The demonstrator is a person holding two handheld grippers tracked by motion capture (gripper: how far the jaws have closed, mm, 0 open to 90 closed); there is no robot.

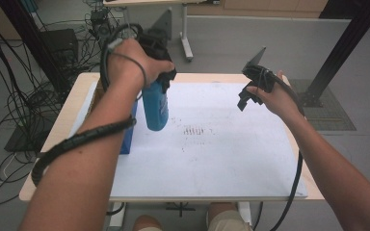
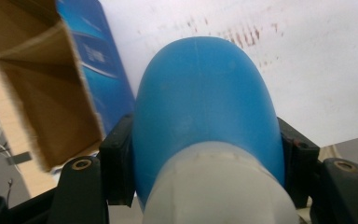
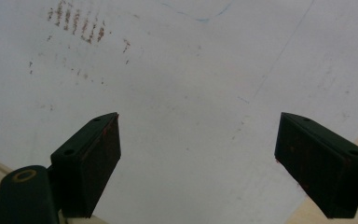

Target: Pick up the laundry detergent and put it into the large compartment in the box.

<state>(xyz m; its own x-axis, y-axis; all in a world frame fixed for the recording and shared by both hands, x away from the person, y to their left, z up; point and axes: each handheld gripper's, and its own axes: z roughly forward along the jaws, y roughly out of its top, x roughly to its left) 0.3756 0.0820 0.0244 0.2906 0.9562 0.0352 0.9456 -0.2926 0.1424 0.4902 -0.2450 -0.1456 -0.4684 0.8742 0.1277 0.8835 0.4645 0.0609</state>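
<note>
A blue bottle (image 1: pixel 155 108) with a whitish lower part hangs in the air over the left of the table, bottom end pointing down. My left gripper (image 1: pixel 161 84) is shut on it from above. In the left gripper view both black pads (image 2: pixel 119 163) press the bottle (image 2: pixel 205 107) from either side. An open blue cardboard box (image 1: pixel 127 137) stands just left of the bottle, and its brown inside (image 2: pixel 42 79) looks empty. My right gripper (image 1: pixel 245 101) hovers over the right of the white sheet. Its jaws (image 3: pixel 198 158) stand wide apart with nothing between them.
A white sheet (image 1: pixel 212 159) covers most of the wooden table (image 1: pixel 72 110), with faint reddish marks (image 1: pixel 195 131) near its middle. Cables and dark equipment lie on the floor at the left. A black post stands at the far right.
</note>
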